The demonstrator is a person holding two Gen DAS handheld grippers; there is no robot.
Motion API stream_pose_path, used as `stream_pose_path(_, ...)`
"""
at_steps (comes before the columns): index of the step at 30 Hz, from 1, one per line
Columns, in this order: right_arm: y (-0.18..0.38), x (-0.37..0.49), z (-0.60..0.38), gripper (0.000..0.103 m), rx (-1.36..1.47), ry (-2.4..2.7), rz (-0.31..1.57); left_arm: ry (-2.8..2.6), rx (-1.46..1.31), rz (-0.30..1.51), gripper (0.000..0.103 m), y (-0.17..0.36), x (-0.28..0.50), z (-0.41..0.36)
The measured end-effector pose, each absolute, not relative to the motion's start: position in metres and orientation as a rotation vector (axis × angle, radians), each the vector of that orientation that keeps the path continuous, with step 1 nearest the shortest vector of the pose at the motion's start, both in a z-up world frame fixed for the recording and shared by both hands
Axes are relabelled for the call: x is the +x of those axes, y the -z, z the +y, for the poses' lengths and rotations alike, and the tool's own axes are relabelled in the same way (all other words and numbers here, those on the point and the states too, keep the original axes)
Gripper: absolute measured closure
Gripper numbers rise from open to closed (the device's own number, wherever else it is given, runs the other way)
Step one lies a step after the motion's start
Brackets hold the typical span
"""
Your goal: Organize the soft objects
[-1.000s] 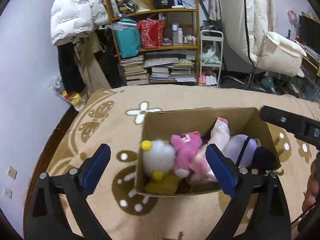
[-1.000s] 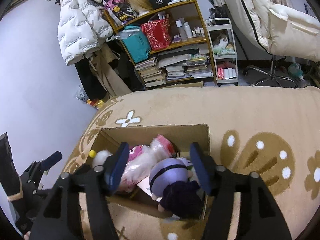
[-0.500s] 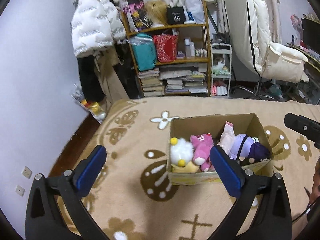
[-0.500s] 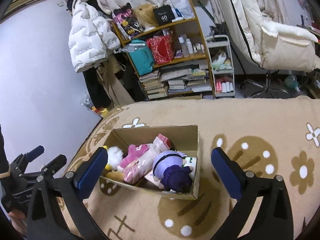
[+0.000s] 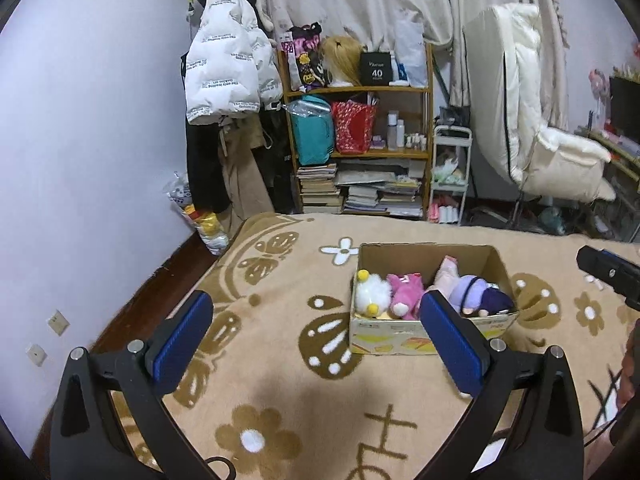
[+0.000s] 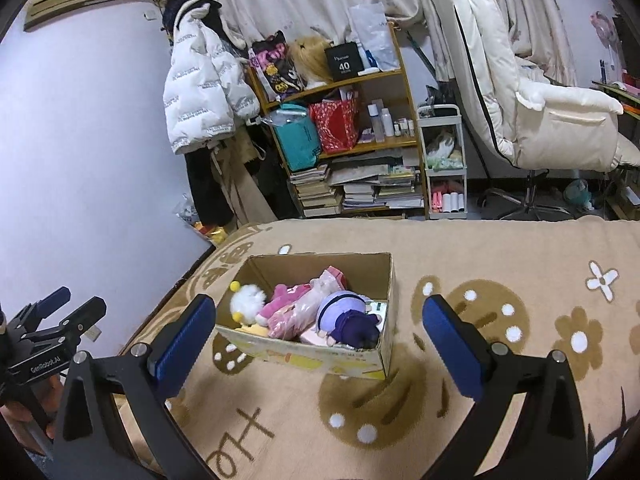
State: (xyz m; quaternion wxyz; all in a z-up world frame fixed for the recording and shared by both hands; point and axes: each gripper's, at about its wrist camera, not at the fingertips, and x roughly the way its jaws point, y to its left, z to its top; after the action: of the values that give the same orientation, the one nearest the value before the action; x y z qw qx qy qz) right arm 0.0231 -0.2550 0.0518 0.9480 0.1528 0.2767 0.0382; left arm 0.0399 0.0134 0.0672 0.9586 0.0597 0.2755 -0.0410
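Fuzzy plush toys (image 5: 404,292) fill rectangular cardboard box (image 5: 424,254); fleecy blanket (image 5: 280,360).

Left gripper (image 5: 316,336): black triangular-cutout arms, ribbed blue pads (image 5: 182,338), silver screws near pad bases. Right gripper (image 6: 318,344): same black frame, blue pads (image 6: 452,350). White "GenRobot.AI" lettering showed on left gripper body at 9 o'clock in right view. Bare skin at 4 o'clock edge, left view.
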Motion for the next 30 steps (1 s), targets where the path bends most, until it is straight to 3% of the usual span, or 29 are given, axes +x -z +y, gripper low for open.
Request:
stream_pose_path(10,-0.038,-0.013,-0.254,0.000,0.316,-0.074,0.491,0.056,0.117,0.472,0.000,-0.059,0.006,0.024)
stream_pose_path(30,0.008,-0.028,-0.257,0.000,0.223,-0.045,0.469,0.104,0.198,0.470,0.000,-0.016,0.003,-0.008)
